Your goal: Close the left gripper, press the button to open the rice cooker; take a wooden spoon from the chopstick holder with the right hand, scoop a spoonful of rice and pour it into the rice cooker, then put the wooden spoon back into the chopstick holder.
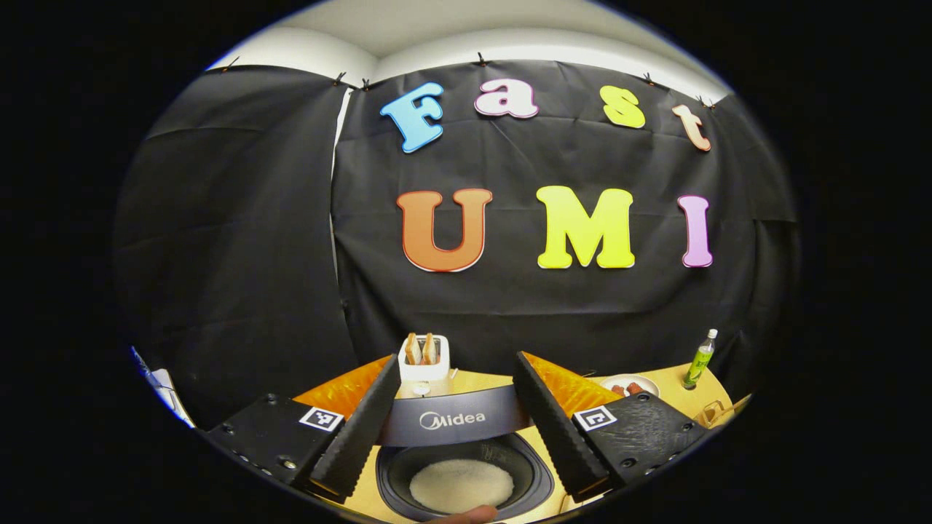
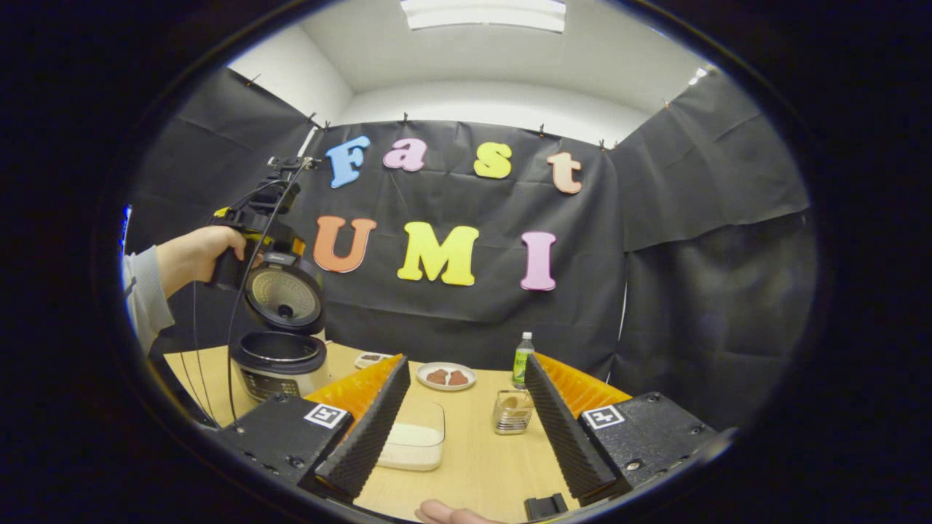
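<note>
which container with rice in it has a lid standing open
The round dark-rimmed rice cooker at the table's left: its hinged lid stands raised. The clear rectangular rice box between the right gripper's fingers has no lid on it.

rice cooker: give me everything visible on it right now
The rice cooker stands at the table's left end in the right gripper view, lid swung up and open, its round inner plate facing forward. The body looks light with a dark rim. In the left gripper view its dark inner pot holds a flat layer of white rice, behind it the grey band of the raised lid. The left gripper, open, hangs above it without touching.
</note>
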The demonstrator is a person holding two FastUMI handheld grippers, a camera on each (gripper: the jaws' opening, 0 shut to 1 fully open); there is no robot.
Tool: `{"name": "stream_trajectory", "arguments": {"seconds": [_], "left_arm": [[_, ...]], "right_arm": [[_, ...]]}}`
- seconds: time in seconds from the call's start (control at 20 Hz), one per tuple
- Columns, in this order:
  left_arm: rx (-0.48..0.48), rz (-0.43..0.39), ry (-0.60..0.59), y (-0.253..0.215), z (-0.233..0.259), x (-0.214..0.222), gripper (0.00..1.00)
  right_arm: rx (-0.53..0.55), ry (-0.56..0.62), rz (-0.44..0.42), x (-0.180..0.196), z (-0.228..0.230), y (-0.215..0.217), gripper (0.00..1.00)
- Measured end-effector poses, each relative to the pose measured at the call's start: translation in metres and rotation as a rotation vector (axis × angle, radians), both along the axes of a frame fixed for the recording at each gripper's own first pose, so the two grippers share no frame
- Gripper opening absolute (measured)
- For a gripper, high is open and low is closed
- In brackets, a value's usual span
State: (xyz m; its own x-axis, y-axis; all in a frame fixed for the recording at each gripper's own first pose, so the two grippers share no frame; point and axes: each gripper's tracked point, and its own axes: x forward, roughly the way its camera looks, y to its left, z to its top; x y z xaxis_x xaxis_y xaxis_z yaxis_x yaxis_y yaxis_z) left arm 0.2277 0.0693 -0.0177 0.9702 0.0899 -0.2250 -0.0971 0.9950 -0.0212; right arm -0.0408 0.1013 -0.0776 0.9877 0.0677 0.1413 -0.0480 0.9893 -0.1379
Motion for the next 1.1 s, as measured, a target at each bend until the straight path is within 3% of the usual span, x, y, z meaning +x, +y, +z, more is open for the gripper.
{"name": "stream_trajectory", "arguments": {"seconds": [0.2, 0.55, 1.1], "left_arm": [[-0.060, -0.039, 0.086, -0.014, -0.037, -0.021, 0.99], [-0.074, -0.050, 0.167, -0.029, -0.092, -0.056, 0.98], [-0.028, -0.074, 0.258, -0.039, -0.155, -0.087, 0.96]], "right_arm": [[-0.005, -0.015, 0.005, -0.009, 0.006, 0.002, 1.00], [0.028, -0.012, -0.012, -0.012, 0.011, -0.008, 1.00], [0.028, -0.048, 0.003, -0.024, 0.025, 0.000, 1.00]]}}
